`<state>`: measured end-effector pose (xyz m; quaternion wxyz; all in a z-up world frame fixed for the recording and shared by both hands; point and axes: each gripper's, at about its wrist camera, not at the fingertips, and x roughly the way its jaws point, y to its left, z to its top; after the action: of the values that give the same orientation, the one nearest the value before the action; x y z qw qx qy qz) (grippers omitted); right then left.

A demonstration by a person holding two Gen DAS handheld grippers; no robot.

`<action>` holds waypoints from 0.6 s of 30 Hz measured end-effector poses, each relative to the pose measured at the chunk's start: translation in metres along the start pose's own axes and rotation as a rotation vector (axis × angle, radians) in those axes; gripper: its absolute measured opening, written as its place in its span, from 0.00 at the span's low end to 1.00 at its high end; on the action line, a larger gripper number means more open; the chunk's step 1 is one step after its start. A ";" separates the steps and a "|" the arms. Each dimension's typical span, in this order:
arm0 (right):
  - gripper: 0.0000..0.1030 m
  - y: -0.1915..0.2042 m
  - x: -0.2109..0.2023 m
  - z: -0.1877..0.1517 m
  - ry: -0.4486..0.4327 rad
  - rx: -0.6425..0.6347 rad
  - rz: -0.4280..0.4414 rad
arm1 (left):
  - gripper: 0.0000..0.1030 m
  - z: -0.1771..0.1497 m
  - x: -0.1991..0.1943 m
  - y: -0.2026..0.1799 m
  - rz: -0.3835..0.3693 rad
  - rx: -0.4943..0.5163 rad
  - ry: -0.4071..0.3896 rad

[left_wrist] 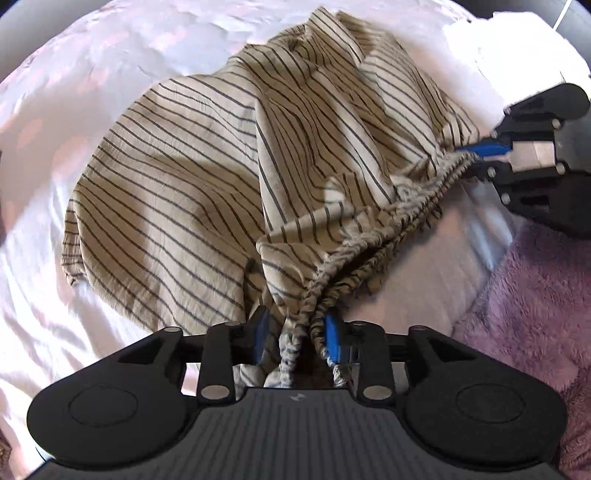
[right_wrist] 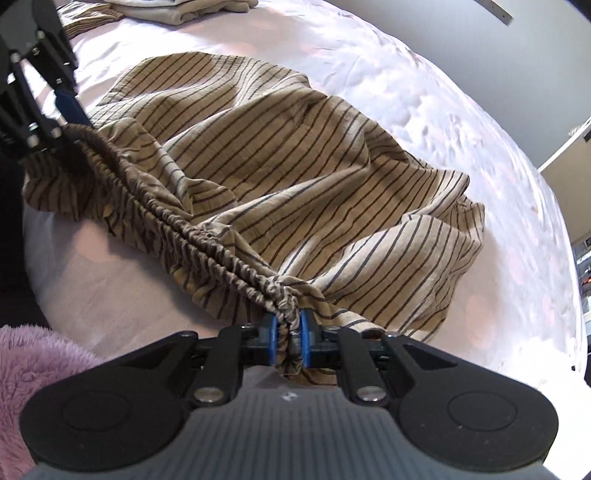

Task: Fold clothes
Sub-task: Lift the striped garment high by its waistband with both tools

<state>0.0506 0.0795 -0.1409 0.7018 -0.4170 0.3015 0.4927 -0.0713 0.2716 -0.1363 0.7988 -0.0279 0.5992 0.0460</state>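
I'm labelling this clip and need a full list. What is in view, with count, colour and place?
striped garment: one, beige with dark stripes, spread rumpled on the bed, its gathered waistband stretched between the two grippers.
bed sheet: one, pale pink-white, under everything.
fuzzy blanket: one, lilac, at the near edge of the bed.
folded clothes: a small pile, cream and striped, at the far edge of the bed.
left gripper: black with blue pads, jaws apart, waistband lying loose between them.
right gripper: black with blue pads, pinched on the waistband.
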 end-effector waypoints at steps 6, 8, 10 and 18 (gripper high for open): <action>0.14 -0.010 0.001 -0.002 -0.017 0.066 0.011 | 0.43 -0.013 -0.007 -0.018 0.046 0.102 0.019; 0.14 -0.010 -0.001 -0.002 -0.016 0.076 0.004 | 0.42 -0.018 -0.008 -0.025 0.065 0.143 0.013; 0.14 -0.011 -0.003 -0.004 -0.017 0.082 0.002 | 0.26 -0.024 -0.011 -0.030 0.080 0.184 0.009; 0.26 -0.009 -0.013 -0.007 -0.048 0.062 0.024 | 0.08 -0.029 -0.020 -0.022 0.135 0.153 -0.055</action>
<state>0.0546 0.0661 -0.1311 0.7155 -0.3795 0.3049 0.5011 -0.1025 0.2462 -0.1255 0.8099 0.0749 0.5792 0.0545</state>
